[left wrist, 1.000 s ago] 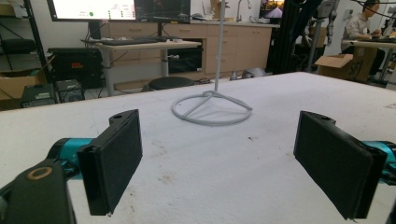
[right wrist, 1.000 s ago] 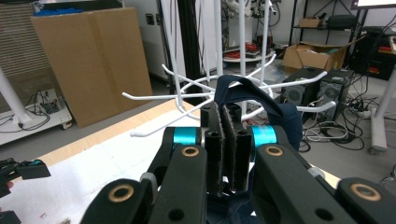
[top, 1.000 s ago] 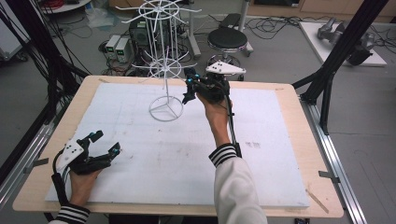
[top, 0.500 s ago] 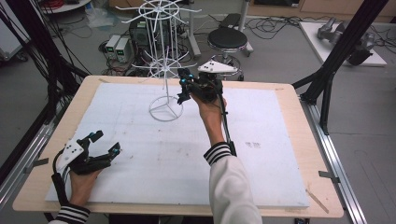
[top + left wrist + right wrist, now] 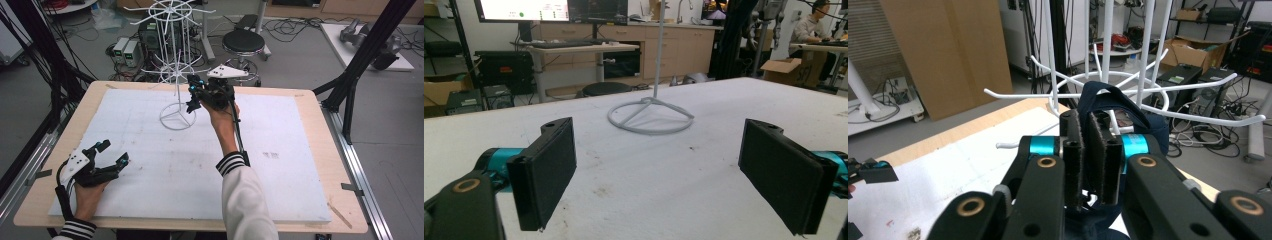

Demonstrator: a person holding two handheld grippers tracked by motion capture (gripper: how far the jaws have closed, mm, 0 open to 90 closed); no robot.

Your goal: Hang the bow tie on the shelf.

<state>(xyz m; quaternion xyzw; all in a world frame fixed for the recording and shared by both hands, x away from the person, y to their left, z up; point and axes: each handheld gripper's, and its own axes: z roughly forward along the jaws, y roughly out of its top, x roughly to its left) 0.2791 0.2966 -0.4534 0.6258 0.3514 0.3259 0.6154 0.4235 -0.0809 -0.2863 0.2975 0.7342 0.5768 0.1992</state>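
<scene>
A dark navy fabric item with a loop (image 5: 1108, 107) sat pinched between the jaws of the right gripper (image 5: 1087, 150), near the centre of the right gripper view — its strap arched up above the pads and its body bulged out to the right of them. What kind of item it was could not be told. Just behind it rose the white wire rack (image 5: 1105, 75), its curved hooks spreading left and right across the middle of that frame.

In the high view the right gripper (image 5: 196, 96) was raised at upper centre, beside the thin pole of the white wire rack (image 5: 176, 75), whose round base ring rested on the white sheet (image 5: 280, 170) just left of the hand. The grey three-cornered plate (image 5: 227, 71) topped the gripper, and the striped cuff (image 5: 231, 162) of the person's sleeve lay lower in the frame.

At lower left of the high view, the left gripper (image 5: 111, 152) rested low over the sheet, well apart from the rack — its jaws spread wide with nothing between them. In the left gripper view the left gripper (image 5: 656, 162) framed bare sheet, with the rack's base ring (image 5: 650, 116) at upper centre. The wooden table (image 5: 322, 130) edged the sheet all round.
</scene>
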